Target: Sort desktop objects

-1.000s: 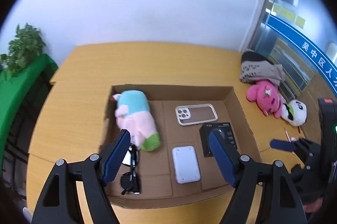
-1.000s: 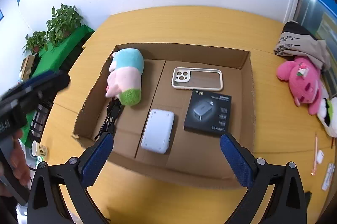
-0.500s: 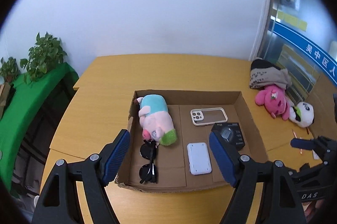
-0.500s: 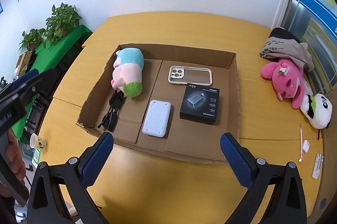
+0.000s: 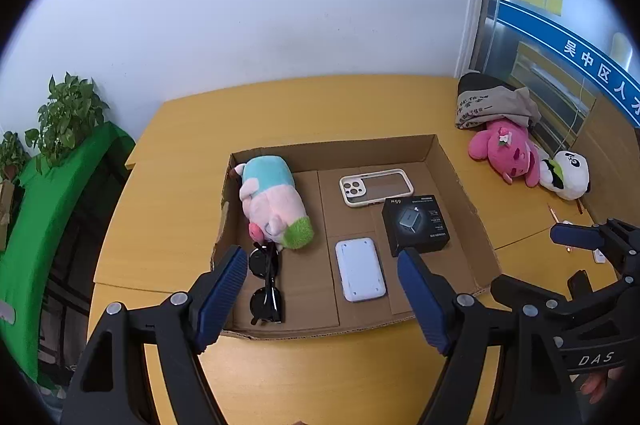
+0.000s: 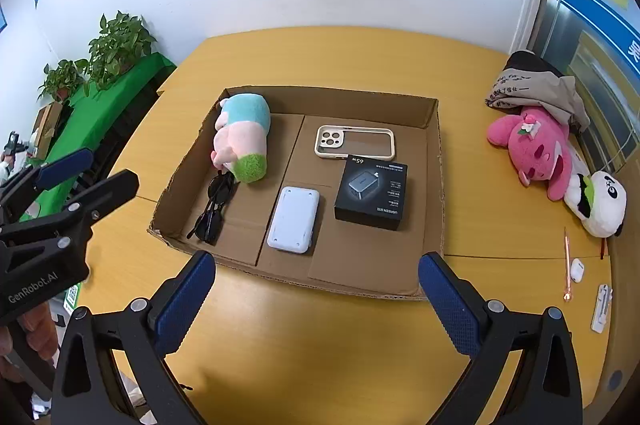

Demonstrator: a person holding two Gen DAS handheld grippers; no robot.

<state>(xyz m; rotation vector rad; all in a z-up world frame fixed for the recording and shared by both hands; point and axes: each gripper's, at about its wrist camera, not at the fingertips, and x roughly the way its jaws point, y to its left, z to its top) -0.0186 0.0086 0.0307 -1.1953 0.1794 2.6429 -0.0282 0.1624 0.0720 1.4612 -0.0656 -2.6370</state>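
A cardboard tray (image 6: 434, 161) is sitting on a table (image 6: 320, 337), holding five objects.
Inside, a plush toy (image 6: 242, 137) is lying along the left wall with sunglasses (image 6: 212, 209) lying just in front of it; a phone case (image 6: 354, 143) is resting toward the back, a charger box (image 6: 372, 191) is sitting just before it, and a power bank (image 6: 294, 219) is lying left of that box. Well right of the tray, two stuffed animals (image 6: 536, 149) are lying beside a folded cloth (image 6: 532, 85).

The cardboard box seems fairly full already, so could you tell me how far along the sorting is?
Done: cardboard box holds plush pig, sunglasses, phone case, power bank, charger box. In hand: nothing; left gripper and right gripper are open. Left: pink plush, panda.
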